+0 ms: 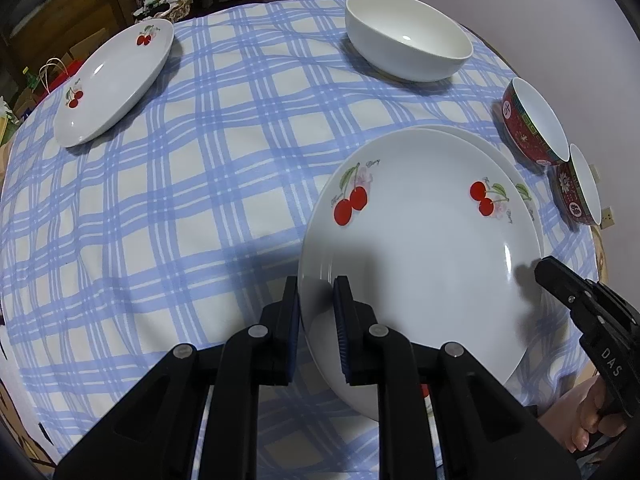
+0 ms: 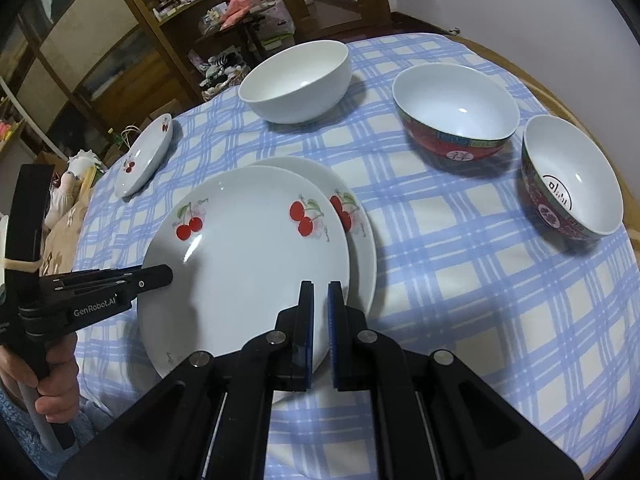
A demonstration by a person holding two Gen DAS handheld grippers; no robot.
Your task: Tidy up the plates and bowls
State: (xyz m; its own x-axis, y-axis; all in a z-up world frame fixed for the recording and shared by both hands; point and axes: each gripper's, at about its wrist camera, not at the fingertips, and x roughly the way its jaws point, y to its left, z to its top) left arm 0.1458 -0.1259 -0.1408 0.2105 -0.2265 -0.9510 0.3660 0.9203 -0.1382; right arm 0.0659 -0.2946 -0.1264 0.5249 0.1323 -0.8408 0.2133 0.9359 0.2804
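Both grippers clamped on the rim of the top cherry plate (image 1: 424, 248), above a second one.

Far left edge of the tablecloth (image 1: 160, 208): a lone cherry plate (image 1: 114, 82), well apart. Near edge, centre: left gripper (image 1: 316, 322) pinching the top plate's left rim, fingers narrow around it; top plate overlapping the lower cherry plate (image 2: 360, 236), offset toward the near left. Right gripper (image 2: 320, 334) closed narrowly on the same plate's right rim. Far edge, centre: white bowl (image 2: 296, 82), upright. Right edge: two red-patterned bowls, nearer the far edge the wider one (image 2: 456, 114), just beside it the lettered one (image 2: 572, 176).
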